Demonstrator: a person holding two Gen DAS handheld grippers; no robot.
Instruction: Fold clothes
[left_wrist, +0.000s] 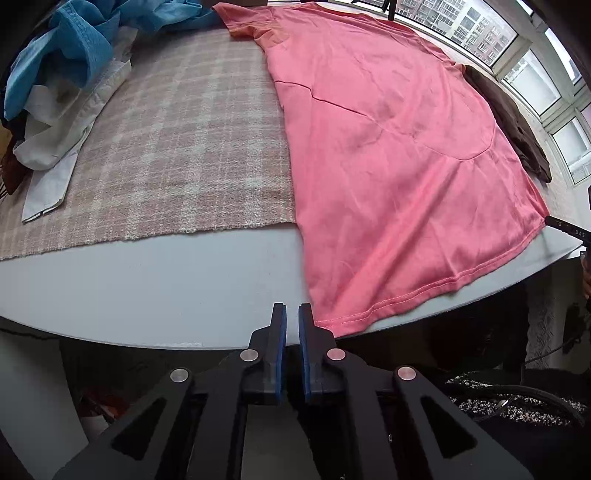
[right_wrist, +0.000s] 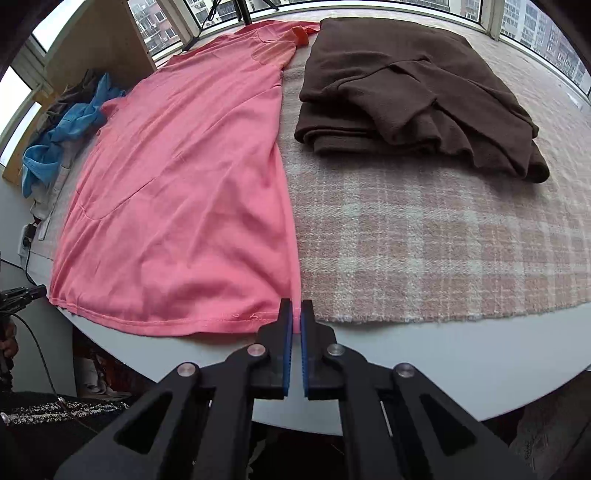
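Windows curved around the far side of the room, and below them a pale grey table (left_wrist: 147, 280) carried a pink-and-white plaid cloth (left_wrist: 177, 162). On it lay the salmon-pink T-shirt (left_wrist: 388, 158), spread flat, its long axis running from the hem at the near table edge away to the collar at the far side.

The right gripper (right_wrist: 295, 314) had its blue pads clamped on the hem's right corner, a sliver of pink cloth showing between them. The left gripper (left_wrist: 291, 314) stood just beside the hem's left corner, pads slightly apart with nothing visibly between them; the cloth began just to the right of its right-hand finger. Each hand thus sat at its own near corner, and the shirt lay straight ahead of both.

A folded dark brown garment (right_wrist: 413, 92) lay to the shirt's right with a strip of plaid between them; a heap of blue and white clothes (left_wrist: 62, 74) lay to the left, well apart. Folding the hem away toward the collar looked unobstructed, though the left corner probably needed regripping first.
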